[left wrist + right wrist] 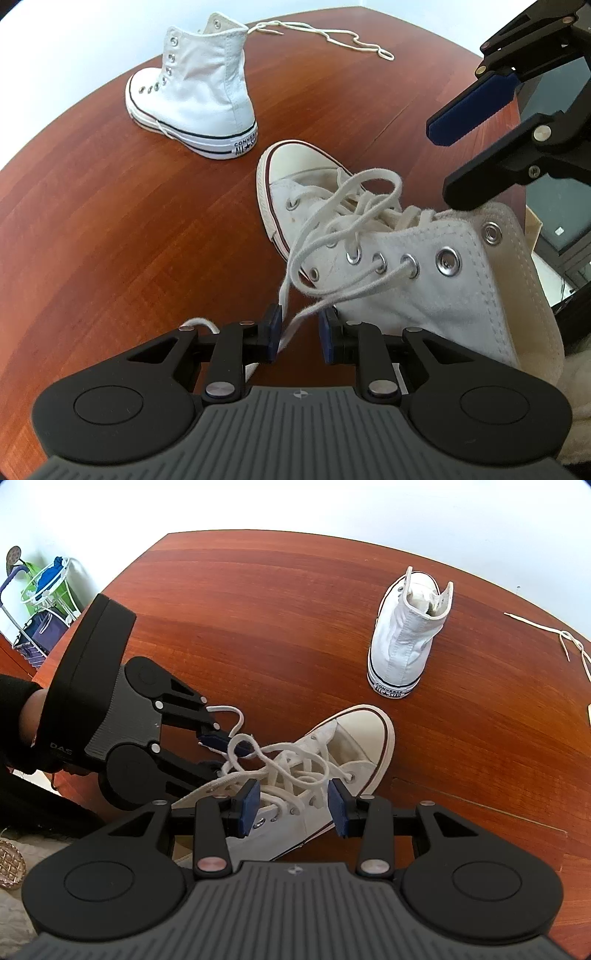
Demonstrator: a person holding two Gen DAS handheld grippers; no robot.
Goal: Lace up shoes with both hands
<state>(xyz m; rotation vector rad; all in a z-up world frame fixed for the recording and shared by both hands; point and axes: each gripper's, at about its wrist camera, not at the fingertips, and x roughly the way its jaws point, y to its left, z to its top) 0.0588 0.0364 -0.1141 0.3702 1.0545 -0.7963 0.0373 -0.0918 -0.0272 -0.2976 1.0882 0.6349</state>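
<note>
**2 high-top shoes, 2 grippers, 1 wooden table**

While both views cover the same reddish wooden table [110,229], each records items the other lacks.

Left wrist view: left gripper [300,330] low at the near edge, its jaws spread with a gap between the blue pads; 2 strands of the white lace [332,225] run down between them, and whether either pad touches the lace cannot be told. Near shoe [388,254], a white high-top with a red-striped sole, lies tilted with its toe pointing away, lace threaded through the lower eyelets and looped loosely above. Right gripper [448,162] enters from the upper right, jaws wide apart, lower finger just above the shoe's collar. Second shoe [195,92], white, unlaced, stands upright at far left, heel label facing the camera. Loose lace [332,37] lies on the table behind it, well apart from the near shoe.

Right wrist view only: a dark sleeve [14,716] behind the left gripper; a wire rack [44,602] with green, blue and purple items at far left against a white wall [295,506]; a woven basket edge [11,867] at near left.
</note>
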